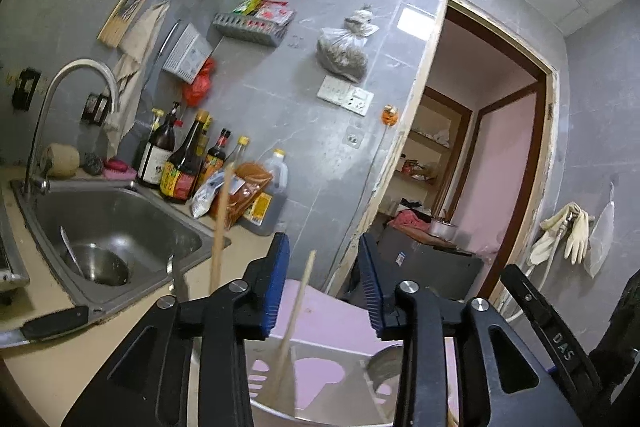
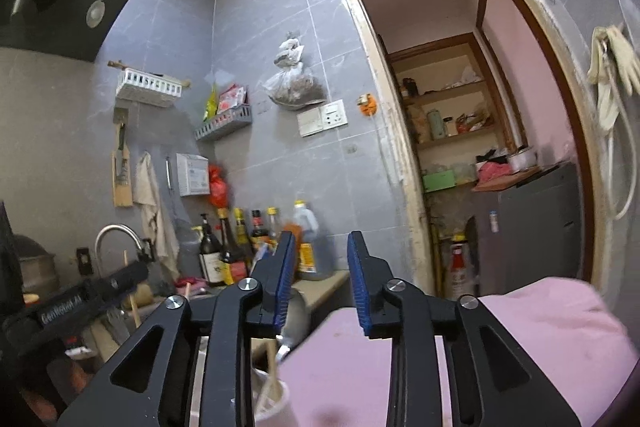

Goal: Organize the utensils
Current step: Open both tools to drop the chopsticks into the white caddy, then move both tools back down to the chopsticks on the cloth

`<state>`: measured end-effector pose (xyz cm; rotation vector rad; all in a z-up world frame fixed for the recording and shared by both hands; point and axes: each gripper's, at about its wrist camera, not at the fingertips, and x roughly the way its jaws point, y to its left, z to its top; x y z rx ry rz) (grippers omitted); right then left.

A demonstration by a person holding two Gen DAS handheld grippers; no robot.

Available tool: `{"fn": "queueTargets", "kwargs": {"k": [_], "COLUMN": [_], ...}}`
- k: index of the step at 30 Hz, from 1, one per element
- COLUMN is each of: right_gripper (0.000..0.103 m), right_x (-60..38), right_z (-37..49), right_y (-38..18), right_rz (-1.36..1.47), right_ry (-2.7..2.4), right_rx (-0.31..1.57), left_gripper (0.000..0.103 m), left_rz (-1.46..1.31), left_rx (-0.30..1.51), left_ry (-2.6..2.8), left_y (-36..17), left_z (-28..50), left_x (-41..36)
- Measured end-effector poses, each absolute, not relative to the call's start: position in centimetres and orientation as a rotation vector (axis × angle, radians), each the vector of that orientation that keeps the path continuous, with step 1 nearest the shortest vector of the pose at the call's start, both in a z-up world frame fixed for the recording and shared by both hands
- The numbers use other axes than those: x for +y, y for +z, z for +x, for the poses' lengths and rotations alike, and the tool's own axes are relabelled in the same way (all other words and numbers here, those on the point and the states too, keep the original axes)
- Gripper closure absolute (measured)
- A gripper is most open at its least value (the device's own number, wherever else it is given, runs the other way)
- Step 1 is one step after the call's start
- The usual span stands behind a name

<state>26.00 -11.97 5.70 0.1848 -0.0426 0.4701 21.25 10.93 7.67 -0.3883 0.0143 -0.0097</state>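
Observation:
My left gripper (image 1: 324,259) is open and empty, just above a white slotted utensil holder (image 1: 320,379) with a pink inside. One wooden chopstick (image 1: 294,315) stands tilted in the holder between the jaws. A second chopstick (image 1: 221,223) rises left of the left jaw. A metal spoon bowl (image 1: 386,363) shows at the holder's right. My right gripper (image 2: 322,263) is open and empty above a pink board (image 2: 360,367). The white holder (image 2: 272,403) with chopsticks (image 2: 270,383) sits low left in the right wrist view, with a metal ladle (image 2: 296,319) behind it.
A steel sink (image 1: 112,227) with a tap (image 1: 72,95) and a small bowl (image 1: 98,261) lies left. A black-handled knife (image 1: 52,325) lies on the counter edge. Sauce bottles (image 1: 180,163) stand along the tiled wall. A doorway (image 1: 480,147) opens on the right.

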Motion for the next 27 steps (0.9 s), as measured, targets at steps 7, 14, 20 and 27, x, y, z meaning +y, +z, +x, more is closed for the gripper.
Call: {"fn": "queueTargets", "kwargs": {"k": [7, 14, 20, 27], "right_gripper": [0.052, 0.027, 0.011, 0.000], "right_x": [-16.3, -20.4, -23.0, -25.0], "right_z": [23.3, 21.2, 19.6, 19.1], "right_y": [7.1, 7.7, 7.9, 6.7], "right_rz": [0.116, 0.098, 0.061, 0.010], "right_ry": [0.392, 0.340, 0.302, 0.268], "right_rx": [-0.016, 0.003, 0.008, 0.061], "left_gripper": [0.050, 0.025, 0.021, 0.005], "left_rz": [-0.303, -0.225, -0.171, -0.091], "left_rx": [0.036, 0.068, 0.135, 0.220], "left_ry": [-0.081, -0.186, -0.232, -0.249], "left_y": [9.3, 9.7, 9.2, 6.6], "left_z": [19.8, 18.6, 18.6, 19.3], "left_x": [7.1, 2.8, -0.4, -3.8]}}
